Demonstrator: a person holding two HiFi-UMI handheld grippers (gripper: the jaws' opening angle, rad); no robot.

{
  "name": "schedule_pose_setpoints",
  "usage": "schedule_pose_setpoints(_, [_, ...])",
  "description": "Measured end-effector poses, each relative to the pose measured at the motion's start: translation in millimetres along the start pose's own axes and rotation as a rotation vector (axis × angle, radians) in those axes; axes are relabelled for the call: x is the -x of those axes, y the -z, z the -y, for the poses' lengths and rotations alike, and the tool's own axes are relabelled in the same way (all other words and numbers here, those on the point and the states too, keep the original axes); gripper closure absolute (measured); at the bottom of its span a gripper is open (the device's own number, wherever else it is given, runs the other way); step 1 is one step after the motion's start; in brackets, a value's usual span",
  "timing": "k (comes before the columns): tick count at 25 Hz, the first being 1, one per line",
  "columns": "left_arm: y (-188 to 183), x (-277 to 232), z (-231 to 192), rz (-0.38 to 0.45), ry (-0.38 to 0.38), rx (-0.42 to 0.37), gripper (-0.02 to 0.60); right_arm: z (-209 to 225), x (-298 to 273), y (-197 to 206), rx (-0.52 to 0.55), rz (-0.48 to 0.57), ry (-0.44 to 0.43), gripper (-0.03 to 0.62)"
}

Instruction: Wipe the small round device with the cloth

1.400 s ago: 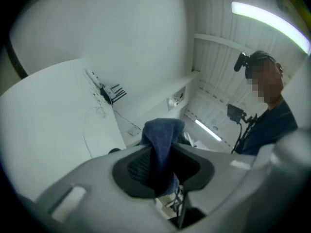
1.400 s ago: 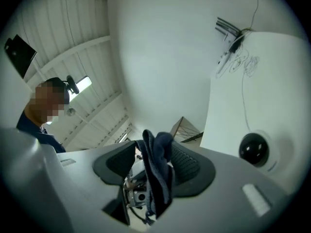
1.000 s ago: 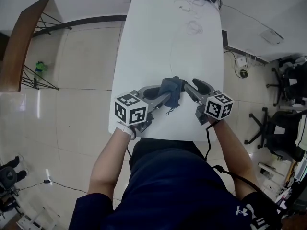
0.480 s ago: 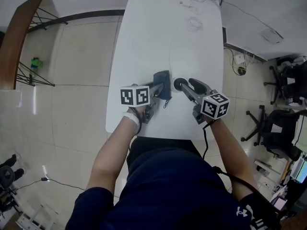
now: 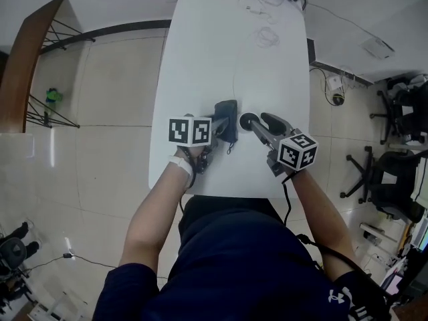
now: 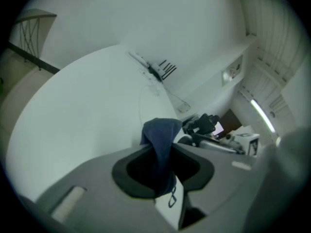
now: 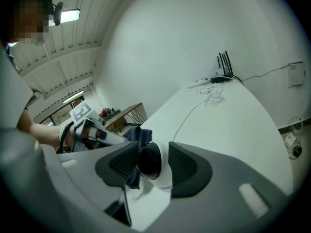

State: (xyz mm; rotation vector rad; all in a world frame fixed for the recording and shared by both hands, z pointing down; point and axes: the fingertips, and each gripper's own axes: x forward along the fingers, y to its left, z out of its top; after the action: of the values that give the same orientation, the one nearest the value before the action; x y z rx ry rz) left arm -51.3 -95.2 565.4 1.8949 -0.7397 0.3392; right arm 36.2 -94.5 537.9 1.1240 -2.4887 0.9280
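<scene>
The device is sitting between the jaws of my right claw, apparently standing on the table, with its dark face toward that claw's left pad. Those jaws have just been closing, and the pads are now looking flush against both its sides — I am reading that as a grip, though a light one. My left claw is pinching the cloth narrowly. One fold is standing up ahead of its tips and the rest is hanging below. Seen from the right claw, the cloth is lying just beyond the left jaw, close beside the device. To wipe well, I am judging that I should be holding the device firmly enough to stop it rolling. I should then be bringing the free fold — not the jaw tips — across the dark face in light strokes.
</scene>
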Motion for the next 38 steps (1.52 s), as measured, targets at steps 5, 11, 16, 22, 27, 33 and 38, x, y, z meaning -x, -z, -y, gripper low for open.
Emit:
schedule_pose_setpoints(5, [-17,35,73,-0.076,0.172,-0.331,0.491,4,31,-30,-0.105,0.145,0.011,0.396])
schedule_pose_setpoints(11, [-1,-2,90,-0.285,0.217,-0.562,0.491,4,35,-27,-0.103,0.143,0.02,0.407])
schedule_pose_setpoints(16, [-21,-19,53,-0.292,0.226,-0.372,0.491,14,19,-18,-0.076,0.079,0.029,0.407])
schedule_pose_setpoints(22, [-13,-46,7,-0.434,0.193,-0.256,0.492,7,9,-4,-0.064,0.033,0.014,0.407])
schedule_pose_setpoints(27, [-1,-63,-26,-0.538,0.084,-0.312,0.494,3,4,-1,-0.054,0.028,0.016,0.407])
schedule_pose_setpoints(33, [2,-59,-30,-0.56,-0.013,-0.415,0.494,3,9,-1,-0.049,0.039,0.017,0.407])
schedule_pose_setpoints(38, [-38,-17,24,-0.4,0.133,-0.443,0.495,2,17,-6,-0.04,0.07,0.018,0.404])
